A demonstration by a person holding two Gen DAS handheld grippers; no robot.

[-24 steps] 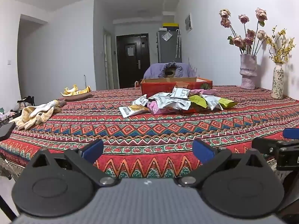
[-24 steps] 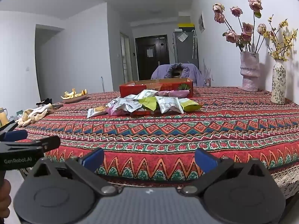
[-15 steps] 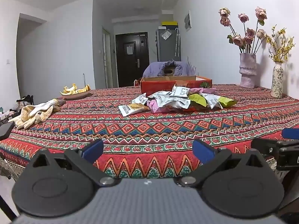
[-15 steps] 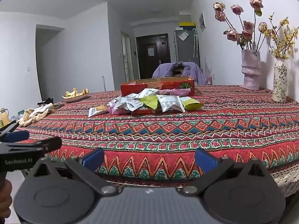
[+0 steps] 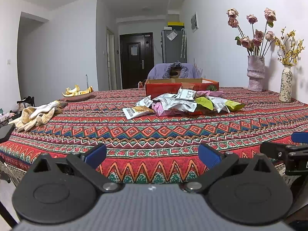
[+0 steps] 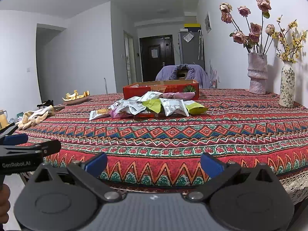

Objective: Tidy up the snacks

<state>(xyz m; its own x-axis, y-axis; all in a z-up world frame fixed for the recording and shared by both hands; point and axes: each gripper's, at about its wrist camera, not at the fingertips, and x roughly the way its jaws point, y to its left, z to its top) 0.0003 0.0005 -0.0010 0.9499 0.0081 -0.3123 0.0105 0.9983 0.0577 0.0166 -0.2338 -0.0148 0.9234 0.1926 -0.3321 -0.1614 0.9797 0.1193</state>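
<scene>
tablecloth [image 5: 154, 134]: woven cloth, matt | snack packets [image 5: 179, 104]: glossy foil | box [image 5: 165, 87]: cardboard

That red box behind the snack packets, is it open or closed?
Open. The red box shows no lid across its top, and its brown inner walls are visible above the rim. Whether anything lies inside cannot be told from this low angle.

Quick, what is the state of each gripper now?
Left gripper: open, holding nothing.
Right gripper: open, holding nothing.

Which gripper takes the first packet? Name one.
Left, narrowly. Both grippers are open and empty at the table edge, but the stray white packet at the pile's left end lies nearer the left gripper.
</scene>
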